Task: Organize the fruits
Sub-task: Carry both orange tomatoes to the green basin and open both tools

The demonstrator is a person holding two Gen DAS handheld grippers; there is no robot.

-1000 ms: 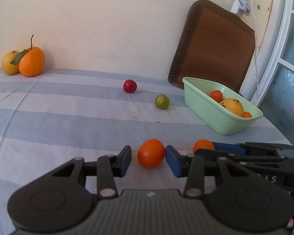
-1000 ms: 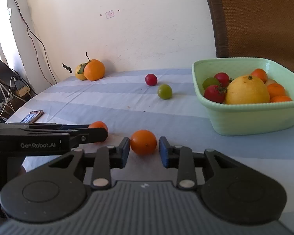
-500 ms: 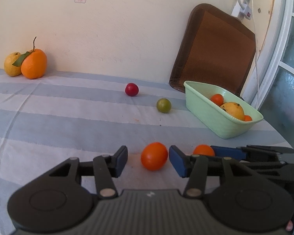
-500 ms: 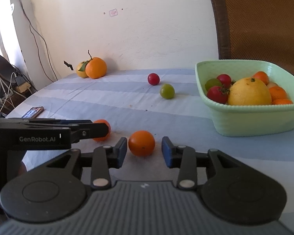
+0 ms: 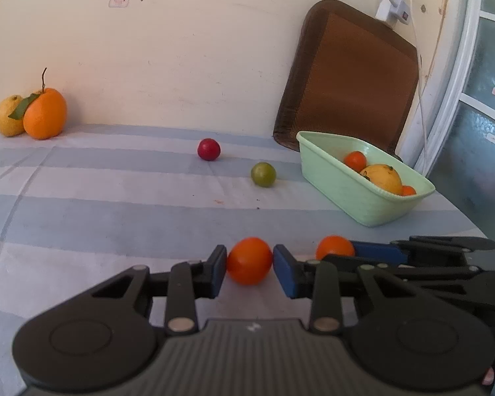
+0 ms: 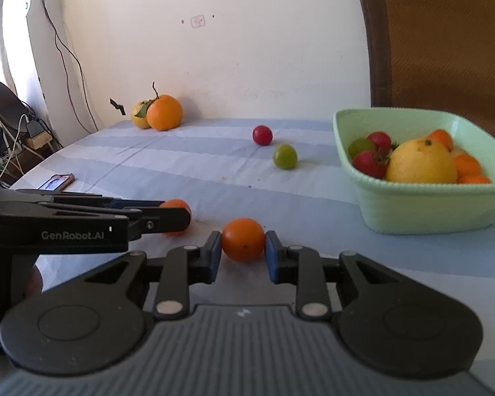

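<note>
My left gripper (image 5: 249, 270) is shut on a small orange fruit (image 5: 249, 260), both pads touching it, low over the striped tablecloth. My right gripper (image 6: 243, 253) is shut on a second small orange fruit (image 6: 243, 239). Each gripper shows from the side in the other's view, the right one (image 5: 373, 250) beside its fruit (image 5: 334, 247), the left one (image 6: 168, 213) with its fruit (image 6: 176, 206). A green basket (image 6: 422, 204) holds several fruits, including a big yellow one (image 6: 420, 161); it also shows in the left wrist view (image 5: 359, 194).
A red fruit (image 5: 209, 149) and a green fruit (image 5: 263, 174) lie loose mid-table. A large orange (image 5: 44, 114) and a yellow fruit (image 5: 8, 120) sit by the far wall. A phone (image 6: 56, 181) lies at the left edge. A brown chair back (image 5: 349, 76) stands behind the basket.
Both grippers have closed from open until their pads touch the orange fruits between them. Both have dropped slightly and moved forward.
</note>
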